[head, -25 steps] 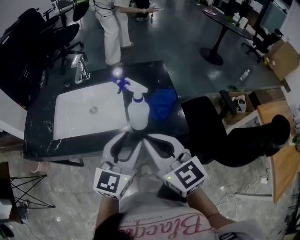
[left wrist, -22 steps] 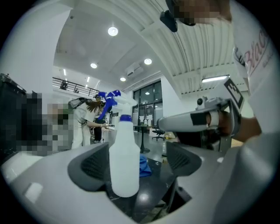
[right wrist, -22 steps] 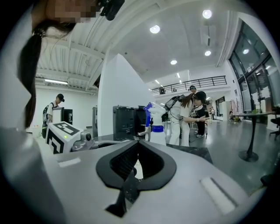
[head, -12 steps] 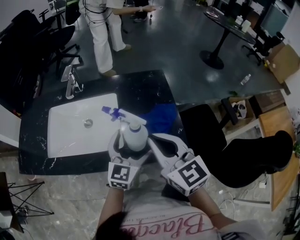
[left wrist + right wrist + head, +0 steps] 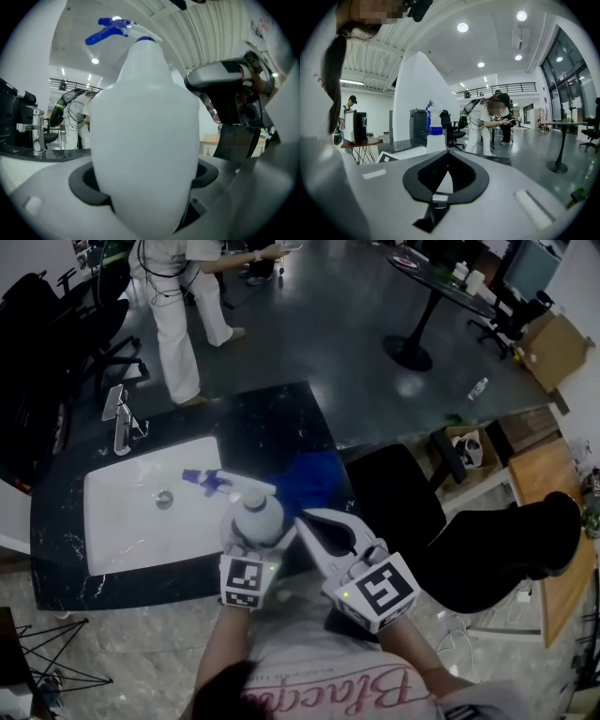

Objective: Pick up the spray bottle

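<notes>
White plastic spray bottle [image 5: 258, 518] with a blue trigger head, low centre at the front edge of the black marble counter [image 5: 272, 423], clamped by the left gripper [image 5: 257, 532], whose jaws have just been closing. White rectangular sink [image 5: 117, 526] at left; crumpled blue cloth [image 5: 305, 479] to the right; right gripper [image 5: 302, 520] pinched together, empty.

A black marbled worktop [image 5: 272, 423] carries a white sink [image 5: 117, 526] set into its left half, with a round drain [image 5: 165, 499] in the basin. A metal tap [image 5: 120, 418] stands at the far left corner. A blue cloth [image 5: 307, 479] lies crumpled near the right edge. A black chair [image 5: 398, 498] sits just beside that edge. Beyond the far edge stands a person in white trousers [image 5: 178, 320], and farther off a round pedestal table [image 5: 417, 310].
</notes>
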{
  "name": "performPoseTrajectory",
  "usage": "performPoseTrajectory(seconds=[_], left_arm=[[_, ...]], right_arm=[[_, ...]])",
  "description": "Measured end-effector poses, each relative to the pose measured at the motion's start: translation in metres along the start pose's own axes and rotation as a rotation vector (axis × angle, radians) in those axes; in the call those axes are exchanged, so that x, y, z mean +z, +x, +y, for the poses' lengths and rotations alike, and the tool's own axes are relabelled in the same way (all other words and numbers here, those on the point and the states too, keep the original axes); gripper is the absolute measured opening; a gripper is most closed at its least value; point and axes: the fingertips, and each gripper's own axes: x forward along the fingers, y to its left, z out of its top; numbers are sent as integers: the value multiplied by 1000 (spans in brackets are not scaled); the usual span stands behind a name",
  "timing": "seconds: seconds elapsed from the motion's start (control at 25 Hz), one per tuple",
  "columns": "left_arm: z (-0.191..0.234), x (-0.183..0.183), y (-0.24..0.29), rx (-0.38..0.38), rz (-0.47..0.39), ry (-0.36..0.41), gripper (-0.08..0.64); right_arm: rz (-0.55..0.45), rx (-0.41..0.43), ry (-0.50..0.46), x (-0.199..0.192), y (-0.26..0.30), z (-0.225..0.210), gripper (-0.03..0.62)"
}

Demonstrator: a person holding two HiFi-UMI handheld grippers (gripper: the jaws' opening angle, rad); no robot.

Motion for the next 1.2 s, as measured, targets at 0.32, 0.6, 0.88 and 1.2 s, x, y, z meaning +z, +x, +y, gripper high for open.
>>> performPoseTrajectory(seconds=[0.32, 0.6, 0.88, 1.2], left_arm=[[8, 16, -9, 10, 7, -25, 422], [49, 101, -39, 102, -64, 10, 422], [65, 187, -70, 191, -164, 55, 423], [70, 190, -75, 238, -151, 54, 423]], right_arm=[[-15, -20, 30, 4, 3, 2, 2], [-28, -34, 20, 21, 20, 6, 2], [-102, -33, -34, 59, 34, 9, 2], [-155, -55, -77, 82, 38, 15, 1]])
